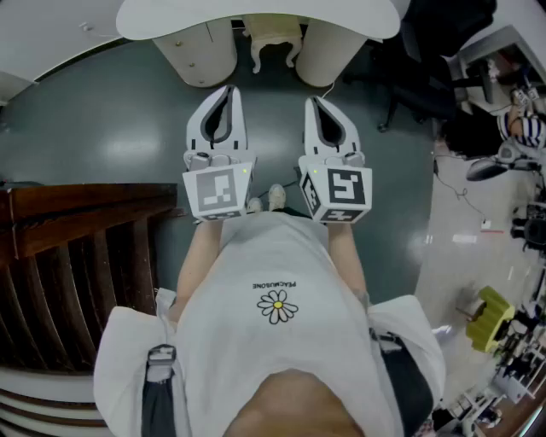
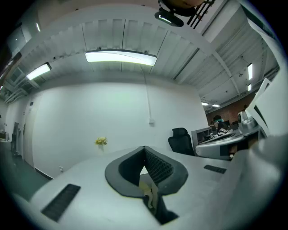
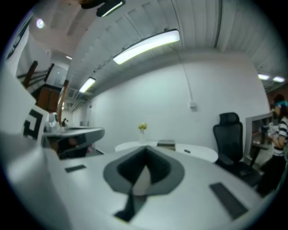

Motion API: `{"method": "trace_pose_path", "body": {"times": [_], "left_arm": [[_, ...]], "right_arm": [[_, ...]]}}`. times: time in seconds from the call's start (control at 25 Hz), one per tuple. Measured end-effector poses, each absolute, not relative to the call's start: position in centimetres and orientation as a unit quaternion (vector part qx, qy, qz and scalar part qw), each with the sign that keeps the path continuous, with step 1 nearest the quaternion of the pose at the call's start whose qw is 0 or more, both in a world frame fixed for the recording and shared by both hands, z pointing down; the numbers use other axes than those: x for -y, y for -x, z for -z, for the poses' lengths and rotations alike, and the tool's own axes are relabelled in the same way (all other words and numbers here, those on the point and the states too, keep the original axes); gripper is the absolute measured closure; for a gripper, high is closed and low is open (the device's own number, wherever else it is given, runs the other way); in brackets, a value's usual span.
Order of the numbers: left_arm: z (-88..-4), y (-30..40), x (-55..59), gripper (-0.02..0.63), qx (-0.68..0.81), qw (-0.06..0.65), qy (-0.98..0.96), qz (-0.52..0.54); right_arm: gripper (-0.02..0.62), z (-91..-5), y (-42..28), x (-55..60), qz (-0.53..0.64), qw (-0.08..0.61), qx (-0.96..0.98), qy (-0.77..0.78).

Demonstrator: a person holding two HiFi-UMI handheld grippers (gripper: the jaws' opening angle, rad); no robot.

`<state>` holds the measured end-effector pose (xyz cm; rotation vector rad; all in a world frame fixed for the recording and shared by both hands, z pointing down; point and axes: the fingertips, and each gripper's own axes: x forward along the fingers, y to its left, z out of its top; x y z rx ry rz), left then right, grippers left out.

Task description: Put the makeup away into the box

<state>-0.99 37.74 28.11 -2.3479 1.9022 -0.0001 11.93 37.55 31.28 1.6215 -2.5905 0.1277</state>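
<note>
No makeup shows in any view. A flat dark box-like thing lies on the round white table ahead; whether it is the task's box I cannot tell. In the head view both grippers are held level, side by side in front of the person's chest, over the dark floor and short of the table. My left gripper has its jaw tips together with nothing between them. My right gripper is likewise shut and empty.
A small vase of yellow flowers stands on the table. A little white stool sits between the table's two pedestals. Dark wooden stairs are at the left. A black office chair and desks with a seated person are at the right.
</note>
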Motion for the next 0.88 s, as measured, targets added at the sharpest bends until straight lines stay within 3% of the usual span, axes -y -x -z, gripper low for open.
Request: {"method": "trace_pose_path", "body": {"times": [0.88], "left_arm": [[-29.0, -0.8, -32.4, 0.586, -0.640, 0.066, 0.765, 0.017]], "right_arm": [[0.566, -32.1, -14.7, -33.3, -0.050, 0.002, 0.863, -0.504]]}}
